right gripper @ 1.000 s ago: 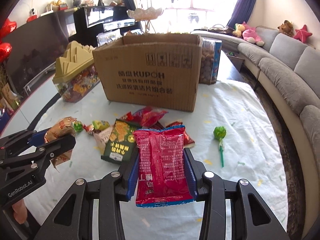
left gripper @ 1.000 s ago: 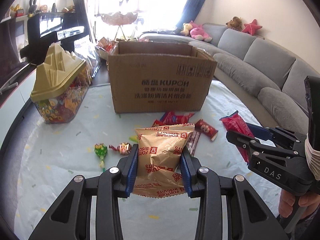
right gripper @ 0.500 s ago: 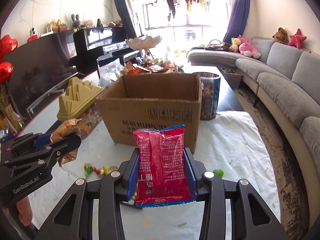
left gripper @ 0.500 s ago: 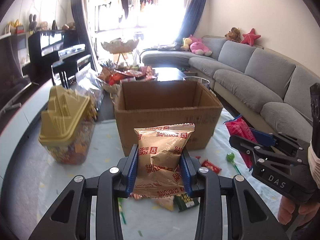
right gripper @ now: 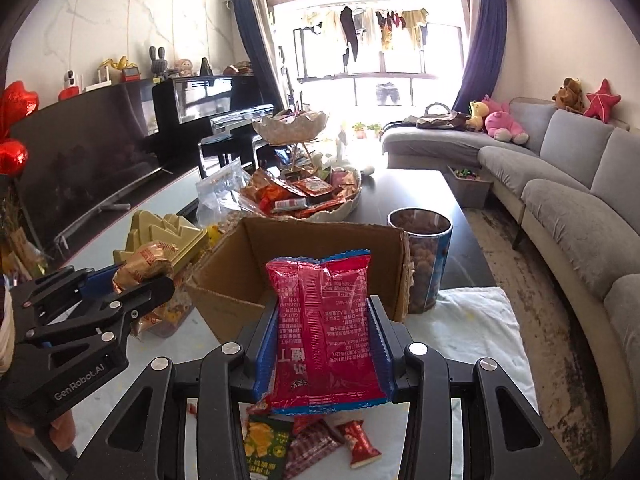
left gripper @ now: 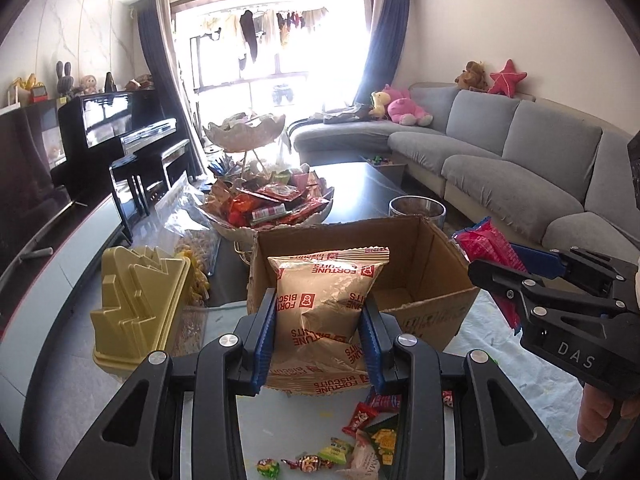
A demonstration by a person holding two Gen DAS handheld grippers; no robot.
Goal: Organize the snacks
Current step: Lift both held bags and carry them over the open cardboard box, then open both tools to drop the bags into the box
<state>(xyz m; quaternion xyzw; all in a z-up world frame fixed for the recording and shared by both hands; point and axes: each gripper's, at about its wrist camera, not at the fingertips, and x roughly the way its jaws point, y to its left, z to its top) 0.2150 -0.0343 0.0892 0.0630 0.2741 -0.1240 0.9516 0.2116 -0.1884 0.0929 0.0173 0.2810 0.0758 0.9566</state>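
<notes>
My left gripper (left gripper: 320, 336) is shut on a gold Fortune Biscuits bag (left gripper: 326, 300) and holds it high, just in front of the open cardboard box (left gripper: 424, 280). My right gripper (right gripper: 322, 344) is shut on a red snack packet (right gripper: 324, 320), also raised before the box (right gripper: 224, 284). The box looks empty inside. Each gripper shows in the other's view: the right one (left gripper: 492, 264) beside the box's right corner, the left one (right gripper: 136, 276) by its left corner. Loose small snacks (left gripper: 360, 440) lie on the white cloth below, also in the right wrist view (right gripper: 312, 444).
A gold-lidded candy jar (left gripper: 140, 304) stands left of the box. Behind the box are a white bowl heaped with snacks (left gripper: 272, 208), a clear bag (left gripper: 188, 220) and a round tin (right gripper: 424, 264). A grey sofa (left gripper: 520, 176) runs along the right.
Both grippers have risen with their packets from near the cloth to above the box's rim. The box's inside has come into view.
</notes>
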